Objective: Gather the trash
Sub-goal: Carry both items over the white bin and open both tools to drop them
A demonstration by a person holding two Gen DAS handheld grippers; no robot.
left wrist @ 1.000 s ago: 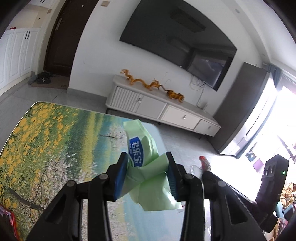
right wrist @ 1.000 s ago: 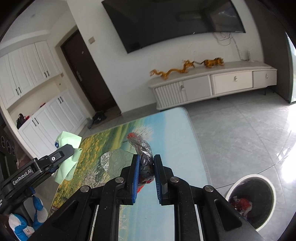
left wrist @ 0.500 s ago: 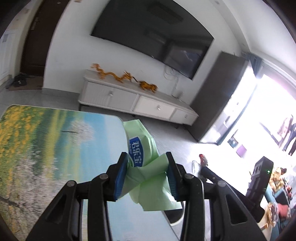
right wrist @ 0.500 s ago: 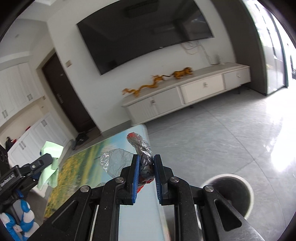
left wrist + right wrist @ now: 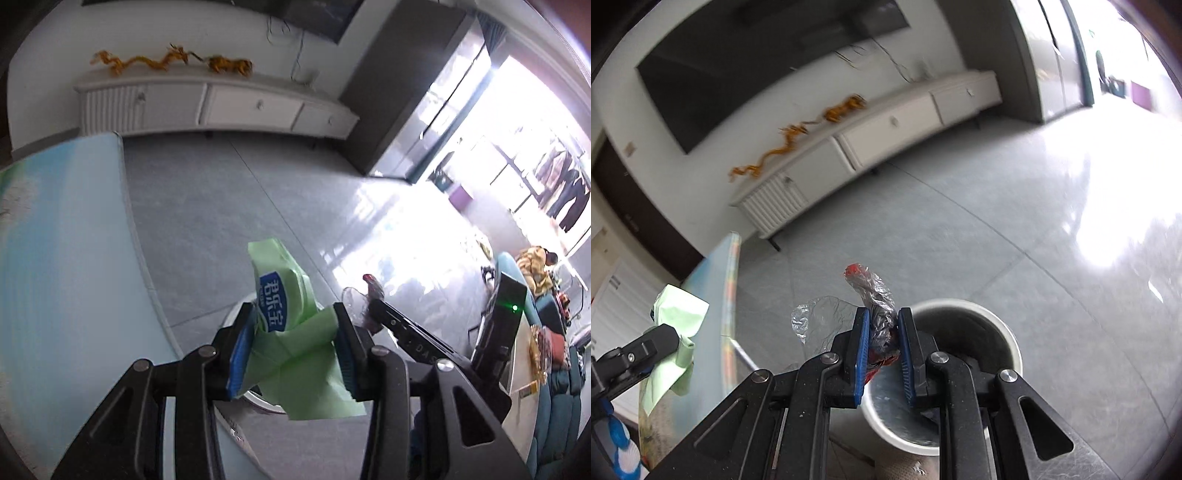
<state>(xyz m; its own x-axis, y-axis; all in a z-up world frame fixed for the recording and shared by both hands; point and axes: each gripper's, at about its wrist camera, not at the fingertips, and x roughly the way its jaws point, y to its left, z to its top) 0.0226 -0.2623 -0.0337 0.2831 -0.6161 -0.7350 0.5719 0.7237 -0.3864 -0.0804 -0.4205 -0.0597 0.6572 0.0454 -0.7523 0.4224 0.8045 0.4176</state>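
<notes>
Trash in two pieces, each held above the floor beside the table. Left wrist view: a crumpled green wrapper [image 5: 291,332] with a blue label sits between the blue pads [image 5: 240,354] of the left gripper [image 5: 293,349], which press on it from both sides — jaws partly closed, holding it; the loose end of the wrapper hangs below the pads. Behind the wrapper, the white rim of a waste bin [image 5: 236,314] shows on the grey tiled floor [image 5: 221,206]. To the left runs the rounded edge of a table [image 5: 55,258] with a printed blue cover. To the right, the right gripper [image 5: 369,310] enters from the side, with its load at the tip.

Right wrist view: a twisted clear plastic bag [image 5: 875,306] with something red and dark inside stands up between the narrow jaws of the right gripper [image 5: 881,347], clamped tight on it; a flap of clear film spreads to the left of the pads. The gripper tilts downward, and the open white waste bin [image 5: 1001,328] lies directly beyond and below its fingertips, with dark contents inside that are hard to make out. At lower left, the left gripper [image 5: 646,347] carries the green wrapper [image 5: 677,321] over the table edge [image 5: 727,295].

Background in both views — a low white cabinet [image 5: 886,136] along the wall, with golden dragon ornaments [image 5: 798,136] on top, and a dark wall-mounted screen [image 5: 757,55] above. Bright window light glares on the floor at right.
</notes>
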